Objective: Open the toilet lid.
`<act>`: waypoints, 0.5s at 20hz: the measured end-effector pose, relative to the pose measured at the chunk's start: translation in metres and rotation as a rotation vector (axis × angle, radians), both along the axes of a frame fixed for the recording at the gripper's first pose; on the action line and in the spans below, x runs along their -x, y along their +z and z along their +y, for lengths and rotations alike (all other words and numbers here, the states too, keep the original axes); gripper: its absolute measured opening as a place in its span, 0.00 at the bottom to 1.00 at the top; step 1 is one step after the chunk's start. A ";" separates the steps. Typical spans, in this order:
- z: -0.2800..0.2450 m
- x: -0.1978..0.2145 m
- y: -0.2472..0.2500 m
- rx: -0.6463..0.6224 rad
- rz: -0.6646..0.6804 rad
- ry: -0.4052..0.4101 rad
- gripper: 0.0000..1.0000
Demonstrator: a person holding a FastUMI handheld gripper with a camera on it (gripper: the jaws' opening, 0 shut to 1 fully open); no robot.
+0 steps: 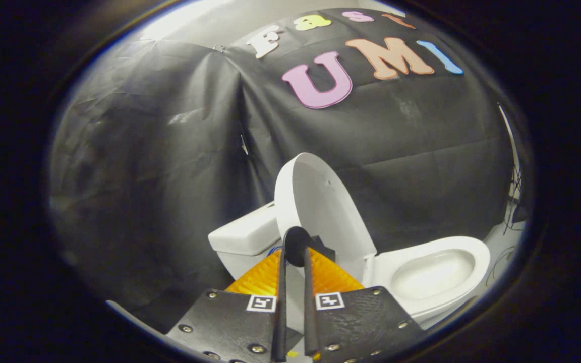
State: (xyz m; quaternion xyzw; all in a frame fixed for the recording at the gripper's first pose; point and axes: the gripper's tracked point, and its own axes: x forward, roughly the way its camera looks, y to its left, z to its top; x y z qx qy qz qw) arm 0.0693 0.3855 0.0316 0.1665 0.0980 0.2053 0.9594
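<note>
The toilet lid [321, 206] stands raised, nearly upright, its inner face turned toward the open bowl [434, 272]. The lid's lower edge runs down between the two fingers of the gripper [294, 252], which are drawn close together on either side of the thin white edge, with only a narrow slit between them. Both fingers appear to press on the lid's edge, one on each face, so the gripper is clamped on the lid. A dark round knob [296, 246] sits at the fingertips against the lid. Beyond the fingers and behind the lid is the white tank [242, 239]; the seat rim [477, 252] around the bowl lies just beside the lid, on the far side from the tank. Black cloth [169, 151] forms the booth wall behind the toilet.
</note>
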 end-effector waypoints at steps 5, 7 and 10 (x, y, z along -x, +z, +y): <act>-0.011 0.014 -0.004 0.055 0.023 0.006 0.37; -0.017 0.016 0.004 0.077 0.000 0.002 0.43; -0.037 0.024 0.017 0.095 -0.019 -0.017 0.56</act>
